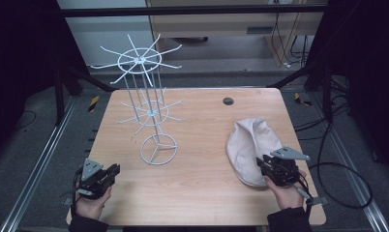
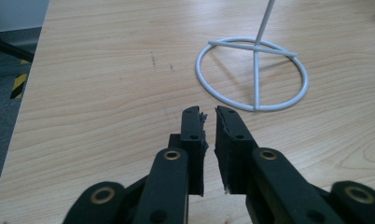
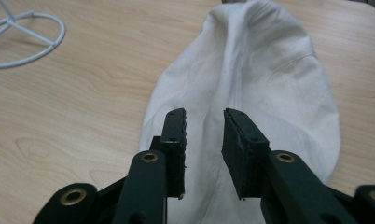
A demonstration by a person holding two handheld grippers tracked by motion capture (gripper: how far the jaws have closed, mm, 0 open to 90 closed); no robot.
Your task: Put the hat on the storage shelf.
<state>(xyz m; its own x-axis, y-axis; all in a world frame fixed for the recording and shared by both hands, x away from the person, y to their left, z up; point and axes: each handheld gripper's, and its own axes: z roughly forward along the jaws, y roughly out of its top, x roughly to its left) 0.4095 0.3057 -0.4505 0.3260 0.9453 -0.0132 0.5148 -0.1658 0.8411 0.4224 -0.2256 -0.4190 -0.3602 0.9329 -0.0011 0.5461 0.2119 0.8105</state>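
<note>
A cream cloth cap (image 1: 253, 147) lies flat on the right half of the light wood tabletop (image 1: 202, 193), its long axis running from the near edge toward the far edge and its narrower end pointing away from the person. The right tool (image 3: 204, 122) hovers over the cap's near end with its jaws a moderate gap apart and empty, while the left tool (image 2: 209, 116), jaws nearly together with a narrow slit and nothing between them, sits near the front-left edge, aimed toward the ring base of a white wire display rack (image 1: 151, 108). Grey floor, metal rails and loose cables (image 1: 340, 181) surround the table.
</note>
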